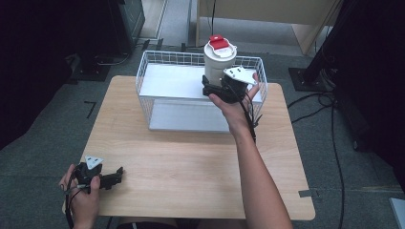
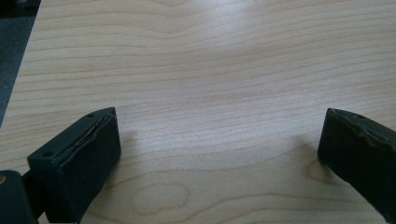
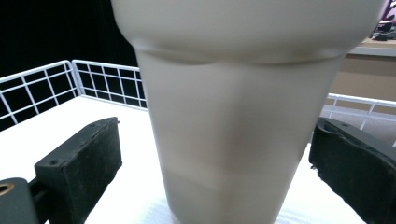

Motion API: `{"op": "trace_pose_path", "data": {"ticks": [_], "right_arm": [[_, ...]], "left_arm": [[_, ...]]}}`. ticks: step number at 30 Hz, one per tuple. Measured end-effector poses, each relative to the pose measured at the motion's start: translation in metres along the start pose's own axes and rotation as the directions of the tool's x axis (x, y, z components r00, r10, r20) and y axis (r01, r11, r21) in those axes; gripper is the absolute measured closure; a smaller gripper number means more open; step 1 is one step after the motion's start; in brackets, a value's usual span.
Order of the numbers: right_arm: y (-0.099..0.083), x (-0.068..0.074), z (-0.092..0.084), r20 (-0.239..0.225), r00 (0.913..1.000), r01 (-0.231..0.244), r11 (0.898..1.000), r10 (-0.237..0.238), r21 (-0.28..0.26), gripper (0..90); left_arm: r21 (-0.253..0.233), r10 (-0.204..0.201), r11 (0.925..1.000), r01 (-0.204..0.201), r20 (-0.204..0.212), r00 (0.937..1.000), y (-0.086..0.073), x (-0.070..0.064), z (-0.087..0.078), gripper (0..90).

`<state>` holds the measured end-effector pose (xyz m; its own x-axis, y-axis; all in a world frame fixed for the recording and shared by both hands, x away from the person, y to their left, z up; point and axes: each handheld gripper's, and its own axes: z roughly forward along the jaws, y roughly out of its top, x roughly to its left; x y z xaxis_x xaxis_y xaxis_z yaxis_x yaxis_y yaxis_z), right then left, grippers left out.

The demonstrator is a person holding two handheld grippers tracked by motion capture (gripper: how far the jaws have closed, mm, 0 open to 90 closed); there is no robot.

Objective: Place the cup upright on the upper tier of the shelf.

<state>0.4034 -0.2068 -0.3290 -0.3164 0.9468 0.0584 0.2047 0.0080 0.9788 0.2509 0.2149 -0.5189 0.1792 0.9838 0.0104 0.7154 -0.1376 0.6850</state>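
Observation:
A tall cream tumbler with a white lid and a red flap stands upright inside the white wire basket, at its right side. My right gripper reaches over the basket's front edge, and the tumbler is between its jaws. Both jaws stand apart from the tumbler's wall, with a clear gap at the left jaw and a narrow one at the right. My left gripper rests open at the table's near left corner, and bare wood lies between its jaws.
The basket sits at the far middle of the light wooden table, with a white liner on its floor. Cables trail over the grey floor to the right. Dark equipment stands at the back left.

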Motion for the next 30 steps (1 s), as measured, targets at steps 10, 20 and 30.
{"op": "trace_pose_path", "data": {"ticks": [10, 20, 30], "right_arm": [[-0.006, -0.004, -0.013, -0.007, 1.0, 0.001, 1.0, -0.001, -0.015, 2.3], [-0.013, -0.009, -0.029, -0.012, 0.9999, 0.001, 1.0, -0.001, -0.026, 2.3], [-0.027, -0.017, -0.053, -0.002, 0.9999, 0.014, 0.999, -0.014, -0.032, 2.3]], "left_arm": [[0.0, 0.0, 1.0, 0.0, 0.0, 1.0, 0.0, 0.0, 0.0, 0.0], [0.001, 0.002, 1.0, -0.002, -0.001, 1.0, 0.0, 0.0, 0.0, 0.0], [0.0, 0.0, 1.0, 0.0, 0.0, 1.0, 0.0, 0.0, 0.0, 0.0]]}}
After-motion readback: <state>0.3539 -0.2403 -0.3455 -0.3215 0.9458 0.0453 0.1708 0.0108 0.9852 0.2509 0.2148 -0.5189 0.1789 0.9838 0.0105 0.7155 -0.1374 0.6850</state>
